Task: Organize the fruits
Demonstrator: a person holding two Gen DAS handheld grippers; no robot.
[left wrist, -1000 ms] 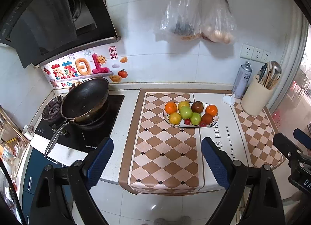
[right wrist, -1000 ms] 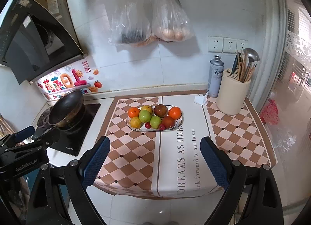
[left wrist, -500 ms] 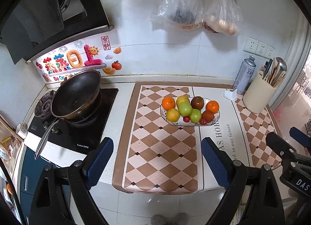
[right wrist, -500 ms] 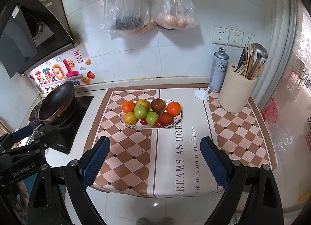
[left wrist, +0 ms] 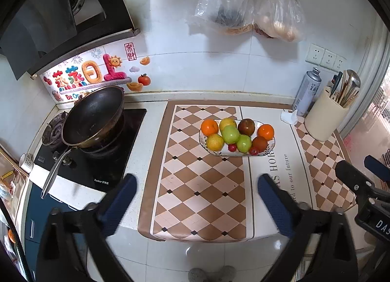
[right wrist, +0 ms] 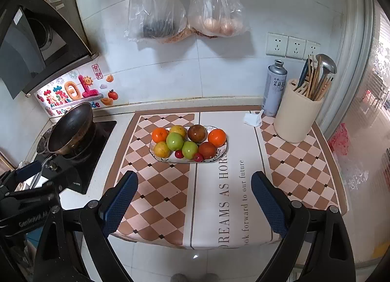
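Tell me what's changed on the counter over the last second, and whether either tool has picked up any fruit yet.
Both views have closed in on the counter: the plate of fruit sits lower and looms larger. The left tool is opening wider, with nothing between its pads. The right tool is open and empty. Nothing was picked up or let go. The fruit, pan and utensil pot stayed where they were.
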